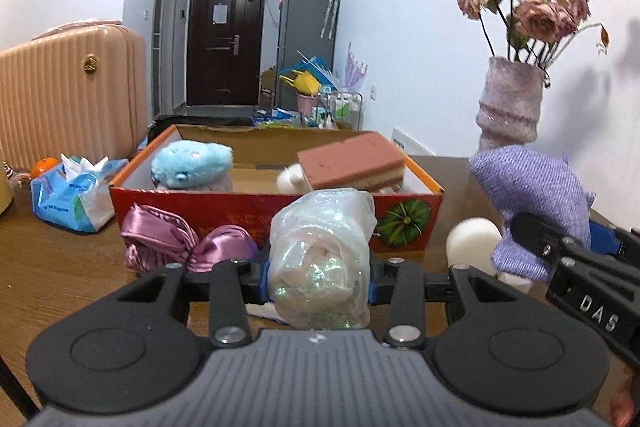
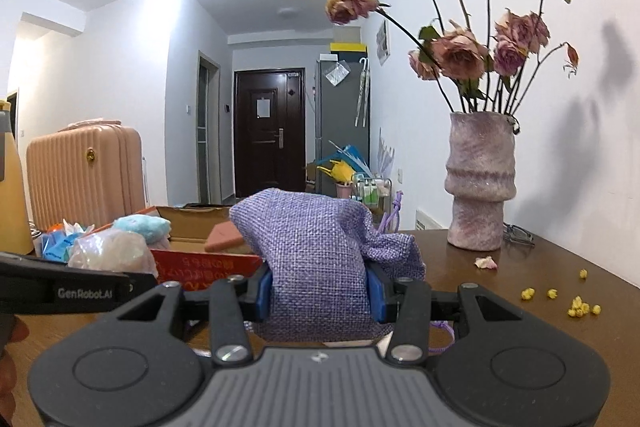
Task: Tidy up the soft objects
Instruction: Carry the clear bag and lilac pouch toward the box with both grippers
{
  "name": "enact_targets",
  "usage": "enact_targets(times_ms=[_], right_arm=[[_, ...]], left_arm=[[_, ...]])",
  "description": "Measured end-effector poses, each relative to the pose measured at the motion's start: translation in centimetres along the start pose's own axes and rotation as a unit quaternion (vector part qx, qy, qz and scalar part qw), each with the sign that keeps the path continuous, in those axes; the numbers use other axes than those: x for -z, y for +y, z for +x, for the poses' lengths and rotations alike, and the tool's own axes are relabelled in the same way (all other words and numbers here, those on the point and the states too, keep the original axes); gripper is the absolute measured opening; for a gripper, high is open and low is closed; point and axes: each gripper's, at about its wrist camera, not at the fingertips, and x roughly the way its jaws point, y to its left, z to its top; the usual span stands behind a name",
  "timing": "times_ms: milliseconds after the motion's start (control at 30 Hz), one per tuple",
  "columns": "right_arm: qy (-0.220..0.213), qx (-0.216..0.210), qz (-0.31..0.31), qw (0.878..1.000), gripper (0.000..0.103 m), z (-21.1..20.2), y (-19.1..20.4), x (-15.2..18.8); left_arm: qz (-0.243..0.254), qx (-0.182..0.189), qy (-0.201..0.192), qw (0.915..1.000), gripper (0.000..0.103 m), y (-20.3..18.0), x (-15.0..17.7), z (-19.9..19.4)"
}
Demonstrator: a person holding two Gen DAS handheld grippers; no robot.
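Observation:
My left gripper (image 1: 318,275) is shut on a shimmery translucent pouch (image 1: 320,251) and holds it above the table, just in front of the red cardboard box (image 1: 404,223). In the box lie a blue plush toy (image 1: 192,163), a pink and brown sponge (image 1: 352,163) and a small white soft ball (image 1: 290,179). My right gripper (image 2: 320,291) is shut on a purple woven bag (image 2: 316,255), also raised off the table; in the left wrist view the same bag (image 1: 532,195) shows at the right. A pink satin scrunchie (image 1: 180,243) and a white foam piece (image 1: 472,239) lie on the table before the box.
A vase of dried roses (image 2: 480,183) stands on the wooden table (image 2: 520,307) at the right by the wall, with yellow buds (image 2: 580,307) and glasses (image 2: 518,235) near it. A tissue pack (image 1: 72,195) and a pink suitcase (image 1: 68,95) sit left of the box.

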Motion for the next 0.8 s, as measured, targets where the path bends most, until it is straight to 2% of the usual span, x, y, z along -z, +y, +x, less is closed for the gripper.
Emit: enact_targets(times_ms=[200,800], right_arm=[[-0.011,-0.002,0.002,1.000,0.045,0.9,1.6,-0.2],[-0.029,-0.001,0.004,1.000,0.045,5.3,5.8,-1.5]], left_arm=[[-0.007,-0.014,-0.021,0.9997,0.041,1.1,-0.9,0.0],[-0.050,-0.051,-0.048,0.9963,0.041,4.6,-3.6,2.3]])
